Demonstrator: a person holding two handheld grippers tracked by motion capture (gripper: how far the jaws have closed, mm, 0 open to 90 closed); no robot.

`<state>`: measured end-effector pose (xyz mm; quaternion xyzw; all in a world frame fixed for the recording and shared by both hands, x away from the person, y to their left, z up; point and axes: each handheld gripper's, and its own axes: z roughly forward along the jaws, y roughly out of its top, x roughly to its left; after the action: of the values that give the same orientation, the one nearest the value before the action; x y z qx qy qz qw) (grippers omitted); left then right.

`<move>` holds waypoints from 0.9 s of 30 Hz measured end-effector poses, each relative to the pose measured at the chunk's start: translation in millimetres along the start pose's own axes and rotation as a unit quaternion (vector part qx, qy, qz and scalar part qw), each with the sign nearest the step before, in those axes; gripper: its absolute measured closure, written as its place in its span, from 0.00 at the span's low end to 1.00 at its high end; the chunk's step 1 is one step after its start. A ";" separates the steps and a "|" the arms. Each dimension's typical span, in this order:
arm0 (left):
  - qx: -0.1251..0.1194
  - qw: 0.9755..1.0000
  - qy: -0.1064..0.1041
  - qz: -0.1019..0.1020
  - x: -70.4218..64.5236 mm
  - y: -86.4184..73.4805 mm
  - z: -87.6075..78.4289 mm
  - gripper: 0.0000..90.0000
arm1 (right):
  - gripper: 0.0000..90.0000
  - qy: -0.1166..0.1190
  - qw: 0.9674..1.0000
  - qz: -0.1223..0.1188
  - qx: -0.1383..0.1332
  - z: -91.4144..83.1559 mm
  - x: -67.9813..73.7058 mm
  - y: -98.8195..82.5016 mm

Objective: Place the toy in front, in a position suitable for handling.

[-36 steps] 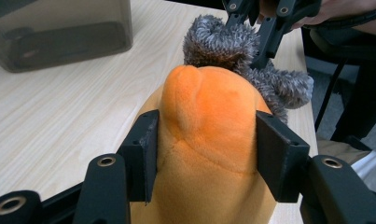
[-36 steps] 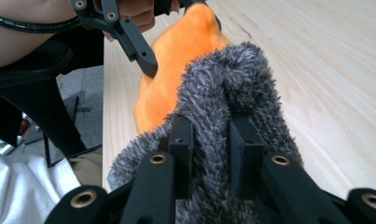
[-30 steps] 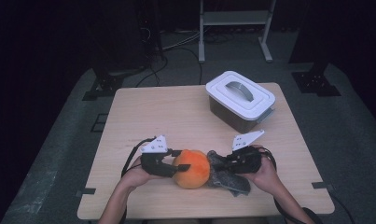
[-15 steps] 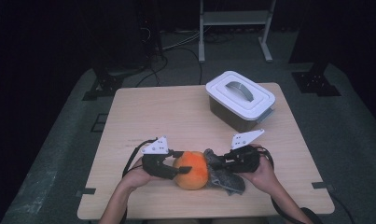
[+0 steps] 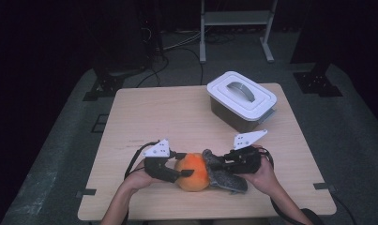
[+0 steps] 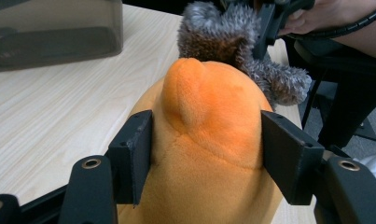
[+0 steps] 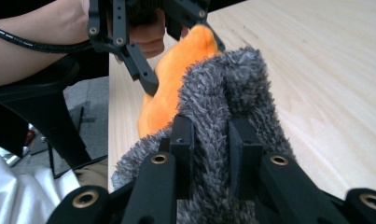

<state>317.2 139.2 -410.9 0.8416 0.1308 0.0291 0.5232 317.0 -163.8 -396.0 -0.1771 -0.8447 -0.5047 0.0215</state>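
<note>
Fur of the grey plush [image 7: 223, 93] is hiding the right gripper [image 7: 209, 135] pads clenching it, while the left gripper [image 6: 206, 149], jaws just opening, is straddling the orange plush [image 6: 209, 135] at nine o'clock.

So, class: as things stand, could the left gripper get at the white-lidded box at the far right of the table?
Probably not directly. The left gripper has the orange plush between its opening jaws, and the box sits across the table, beyond the right gripper, which pinches the grey fur.
</note>
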 end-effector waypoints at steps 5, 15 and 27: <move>-0.003 1.000 0.001 -0.009 2.7 -1.8 -1.7 0.41 | 0.82 -0.007 1.000 0.016 0.016 -1.1 -7.8 -7.8; 0.012 0.999 -0.024 0.030 -9.8 1.9 5.7 0.42 | 0.82 0.008 1.000 0.003 0.003 -0.1 0.9 -0.7; 0.035 0.996 -0.046 0.070 -18.8 3.9 10.6 0.42 | 0.83 0.023 1.000 0.010 0.012 -0.5 -4.7 -4.4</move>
<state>301.8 123.6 -410.6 0.8669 0.0483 0.0222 0.4956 320.0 -167.4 -400.4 -0.1739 -0.8479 -0.4985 0.0476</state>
